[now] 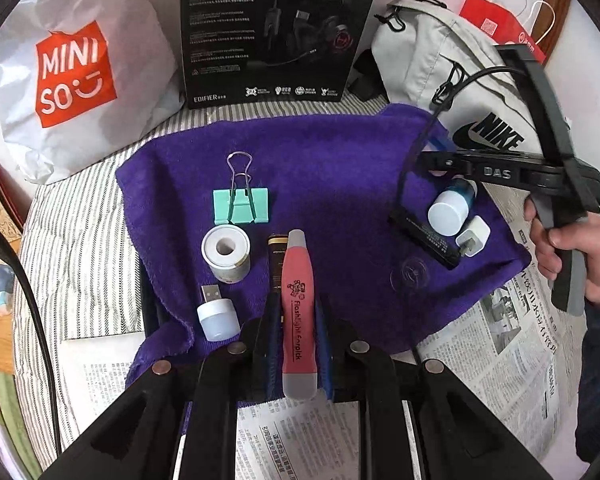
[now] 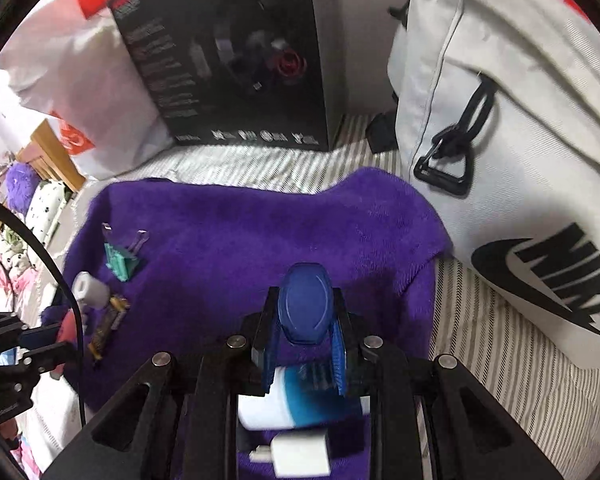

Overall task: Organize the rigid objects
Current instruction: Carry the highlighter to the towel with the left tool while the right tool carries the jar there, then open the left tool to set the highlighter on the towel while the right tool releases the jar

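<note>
A purple towel [image 1: 332, 168] [image 2: 240, 232] holds the small objects. My left gripper [image 1: 297, 304] is shut on a red flashlight earpick pen [image 1: 294, 320], low over the towel's near edge. Just beside the pen lie a black and gold tube [image 1: 276, 256], a white roll [image 1: 226, 254], a capped USB stick [image 1: 216, 316] and a green binder clip [image 1: 240, 204]. My right gripper [image 2: 305, 296] is shut on a blue oval piece [image 2: 306, 308] above the towel's right side. Under it lie a white and teal bottle [image 2: 296, 400] and a white charger plug [image 2: 300, 456].
A black headphone box [image 1: 276, 28] stands behind the towel, a white Miniso bag [image 1: 72, 76] to its left, a grey Nike bag [image 1: 452, 80] to its right. Newspaper [image 1: 500, 340] and striped bedding [image 1: 80, 248] surround the towel. A black bar [image 1: 428, 236] lies by the bottle.
</note>
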{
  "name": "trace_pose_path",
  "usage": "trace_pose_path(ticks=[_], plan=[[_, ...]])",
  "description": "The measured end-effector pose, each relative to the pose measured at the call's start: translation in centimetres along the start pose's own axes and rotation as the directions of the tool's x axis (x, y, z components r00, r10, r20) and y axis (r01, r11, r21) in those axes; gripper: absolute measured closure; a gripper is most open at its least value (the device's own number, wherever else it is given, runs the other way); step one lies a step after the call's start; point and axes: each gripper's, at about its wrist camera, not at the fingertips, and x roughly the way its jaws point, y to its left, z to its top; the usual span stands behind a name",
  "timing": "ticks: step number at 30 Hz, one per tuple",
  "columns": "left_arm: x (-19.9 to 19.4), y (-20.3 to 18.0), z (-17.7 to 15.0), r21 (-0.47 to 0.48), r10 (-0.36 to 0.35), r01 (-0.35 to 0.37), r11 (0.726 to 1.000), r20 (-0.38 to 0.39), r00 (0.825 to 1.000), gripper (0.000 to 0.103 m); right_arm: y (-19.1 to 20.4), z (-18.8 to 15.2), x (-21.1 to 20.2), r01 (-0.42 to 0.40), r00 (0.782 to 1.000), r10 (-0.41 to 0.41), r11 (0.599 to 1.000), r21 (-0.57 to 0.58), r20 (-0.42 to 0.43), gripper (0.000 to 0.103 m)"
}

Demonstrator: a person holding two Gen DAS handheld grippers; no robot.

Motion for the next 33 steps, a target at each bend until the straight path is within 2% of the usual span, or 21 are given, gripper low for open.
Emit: trace_pose_path(ticks=[8, 15, 17, 20, 21, 24, 33], plan=[[1.1, -0.3, 0.7, 0.011, -0.017, 0.017, 1.000, -0.008, 1.000, 0.086, 0.3, 0.3, 2.5, 0.016, 0.998, -0.017, 0.999, -0.033, -0.053, 0.081], [1.7, 0.2, 0.5, -0.008, -0.021, 0.021, 1.000, -0.013, 1.000, 0.086, 0.4, 0.5, 2.9, 0.012, 0.998, -0.015, 0.998, -0.055, -0.054, 0.080], [1.8, 0.4, 0.5, -0.010, -0.019, 0.019, 1.000, -0.017, 1.000, 0.086, 0.6, 0.5, 2.9, 0.006, 0.998, -0.009, 0.998, -0.064, -0.057, 0.077], [1.8, 0.6, 0.4, -0.015, -0.018, 0.018, 1.000, -0.018, 1.000, 0.086, 0.6, 0.6, 2.8, -0.027, 0.997, 0.023, 0.998, -0.055, -0.071, 0.056], [1.8, 0.7, 0.4, -0.017, -0.017, 0.017, 1.000, -0.019, 1.000, 0.086, 0.7, 0.6, 2.8, -0.020, 0.997, 0.016, 0.998, -0.057, -0.072, 0.046], [2.0, 0.7, 0.5, -0.018, -0.015, 0.015, 1.000, -0.023, 1.000, 0.086, 0.6, 0.6, 2.2, 0.013, 0.998, -0.017, 0.998, -0.067, -0.057, 0.044], [2.4, -0.1, 1.0, -0.018, -0.025, 0.024, 1.000, -0.024, 0.999, 0.086, -0.1, -0.3, -1.7, 0.021, 1.000, -0.022, 0.997, -0.070, -0.013, 0.044]])
